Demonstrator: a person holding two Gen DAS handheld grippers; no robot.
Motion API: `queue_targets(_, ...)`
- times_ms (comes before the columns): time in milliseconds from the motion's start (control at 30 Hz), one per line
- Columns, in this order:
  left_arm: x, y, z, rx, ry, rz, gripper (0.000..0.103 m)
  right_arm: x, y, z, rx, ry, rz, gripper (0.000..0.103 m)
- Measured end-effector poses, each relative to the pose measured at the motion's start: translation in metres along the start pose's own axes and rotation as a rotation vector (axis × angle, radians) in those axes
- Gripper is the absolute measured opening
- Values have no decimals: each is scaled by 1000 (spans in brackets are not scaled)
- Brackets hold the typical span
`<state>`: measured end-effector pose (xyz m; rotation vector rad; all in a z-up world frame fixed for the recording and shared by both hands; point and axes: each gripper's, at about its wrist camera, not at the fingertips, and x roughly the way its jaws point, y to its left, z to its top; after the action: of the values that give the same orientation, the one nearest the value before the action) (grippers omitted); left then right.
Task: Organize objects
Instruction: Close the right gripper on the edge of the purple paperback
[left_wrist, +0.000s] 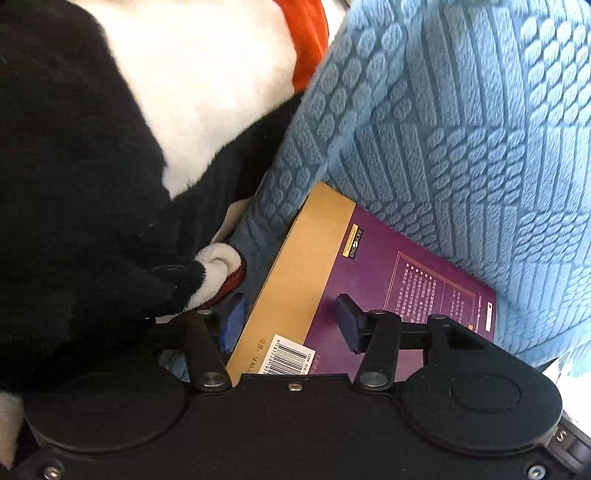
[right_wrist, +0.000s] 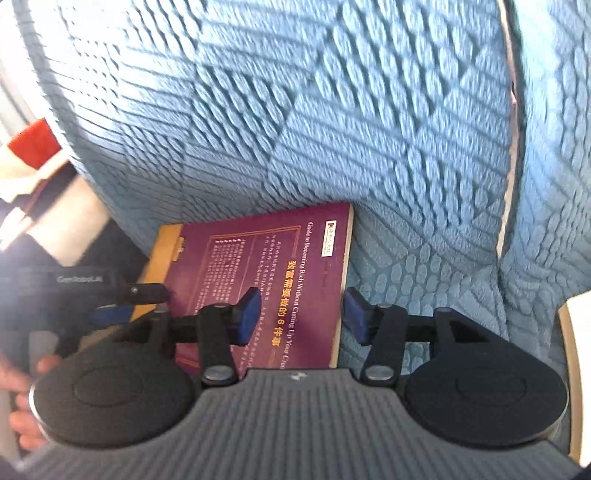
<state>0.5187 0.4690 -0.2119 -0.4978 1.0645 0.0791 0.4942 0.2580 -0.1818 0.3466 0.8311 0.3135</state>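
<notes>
A purple book with a tan spine strip lies flat on the blue textured sofa cover, its far end tucked under a blue cushion. It also shows in the right wrist view. My left gripper is open, its fingers straddling the book's tan edge near the barcode. My right gripper is open, its fingers either side of the book's right edge. A black, white and orange plush toy presses against the left gripper's left side.
The blue cushion fills the space behind the book. The left gripper and the hand holding it show at the left of the right wrist view. A pale wooden edge is at the far right.
</notes>
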Motion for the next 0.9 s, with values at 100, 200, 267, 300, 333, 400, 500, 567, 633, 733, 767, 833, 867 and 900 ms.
queue_targets(100,-10,4,2,-9,3,-20,49,-11,0,3,2,-13,18,52)
queue_targets(200,-17,7,0,-18,-3,-43,49,-32,-7,2,8,-22,40,52)
queue_targets(267,-21,10,0,-26,-4,-55,49,-42,-10,2,13,-22,54,52)
queue_targets(300,-21,15,-1,-30,-6,-62,49,-44,-10,2,9,-23,60,52)
queue_targets(333,-21,15,-4,-36,-7,-64,48,-47,-10,2,-2,-23,65,52)
queue_targets(400,-28,19,-10,-60,-13,-74,47,-54,-12,0,-15,-21,66,51)
queue_targets(500,-37,23,-18,-91,-35,-87,47,-68,-17,-1,-7,-14,76,51)
queue_targets(567,-41,23,-22,-93,-45,-85,46,-76,-16,-1,-6,-16,83,50)
queue_targets(633,-45,19,-27,-84,-51,-85,46,-87,-15,-2,-7,-24,90,50)
queue_targets(733,-56,21,-33,-89,-47,-135,46,-104,-16,-5,-9,-29,79,50)
queue_targets(767,-61,21,-35,-79,-53,-139,46,-109,-17,-6,-8,-32,87,50)
queue_targets(833,-66,20,-39,-61,-61,-145,46,-111,-15,-10,3,-32,91,50)
queue_targets(867,-66,20,-40,-64,-53,-149,46,-120,-19,-11,9,-28,90,50)
queue_targets(900,-66,19,-41,-64,-49,-152,46,-125,-20,-14,7,-30,90,50)
